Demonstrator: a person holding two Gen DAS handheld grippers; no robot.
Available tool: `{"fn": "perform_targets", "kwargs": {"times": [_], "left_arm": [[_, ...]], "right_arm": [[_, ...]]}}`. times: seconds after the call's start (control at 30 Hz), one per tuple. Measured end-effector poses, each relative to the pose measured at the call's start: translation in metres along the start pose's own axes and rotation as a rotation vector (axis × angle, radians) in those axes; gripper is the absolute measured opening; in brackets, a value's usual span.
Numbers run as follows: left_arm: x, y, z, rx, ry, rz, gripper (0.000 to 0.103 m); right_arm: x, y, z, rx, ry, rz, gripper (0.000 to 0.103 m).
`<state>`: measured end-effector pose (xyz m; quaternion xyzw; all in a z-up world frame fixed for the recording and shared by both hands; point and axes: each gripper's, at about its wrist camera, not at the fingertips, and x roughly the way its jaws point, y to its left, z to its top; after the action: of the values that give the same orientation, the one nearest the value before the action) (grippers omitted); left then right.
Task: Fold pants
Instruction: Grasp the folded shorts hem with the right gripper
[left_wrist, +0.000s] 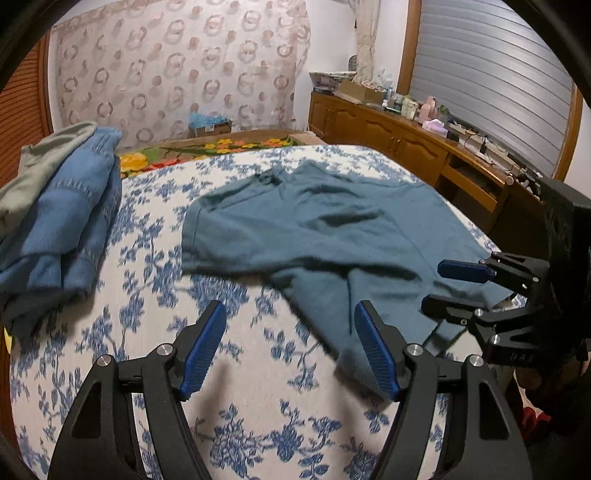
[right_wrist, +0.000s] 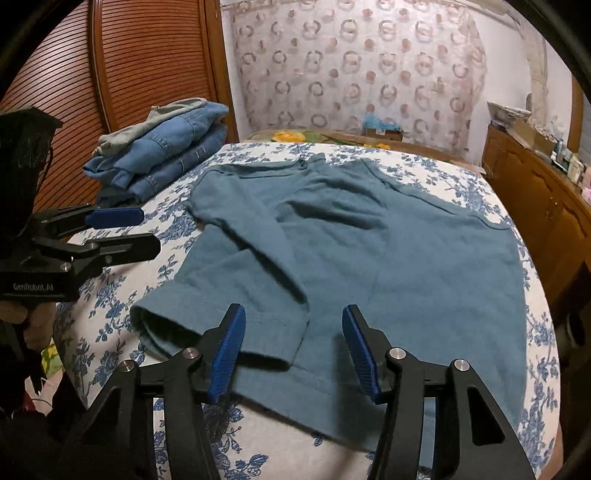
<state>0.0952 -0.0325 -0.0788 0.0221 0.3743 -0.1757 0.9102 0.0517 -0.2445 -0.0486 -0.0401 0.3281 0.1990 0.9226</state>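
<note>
Teal pants (right_wrist: 369, 251) lie spread on the bed (left_wrist: 258, 435), still unfolded. Left gripper (left_wrist: 290, 350) and right gripper (right_wrist: 293, 354) hover over the near leg hems, jaws open, empty. Next, I'd say: pinch both hems.

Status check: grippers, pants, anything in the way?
Left gripper open, empty, over bedspread. Right gripper open above teal pants, nothing pinched. Pants spread out, one leg crossed over. Folded jeans stack off to the side, clear.
</note>
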Motion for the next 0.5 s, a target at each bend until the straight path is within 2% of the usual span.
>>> {"fn": "perform_targets", "kwargs": {"times": [0.03,0.1,0.4,0.43,0.5], "left_arm": [[0.000,0.000,-0.001,-0.001,0.003,0.003,0.073],[0.000,0.001,-0.005,-0.004,0.010,0.008,0.073],[0.004,0.000,-0.010,-0.006,0.030,0.007,0.073],[0.005,0.000,-0.010,-0.007,0.032,0.006,0.073],[0.005,-0.001,-0.010,-0.006,0.030,0.003,0.073]], "right_arm": [[0.000,0.000,0.000,-0.001,0.001,0.005,0.052],[0.000,0.001,-0.001,-0.011,0.006,0.019,0.037],[0.008,0.001,-0.001,0.003,0.033,0.038,0.034],[0.009,0.002,0.000,0.000,0.031,0.039,0.032],[0.010,0.008,0.002,-0.003,0.017,0.042,0.019]]}}
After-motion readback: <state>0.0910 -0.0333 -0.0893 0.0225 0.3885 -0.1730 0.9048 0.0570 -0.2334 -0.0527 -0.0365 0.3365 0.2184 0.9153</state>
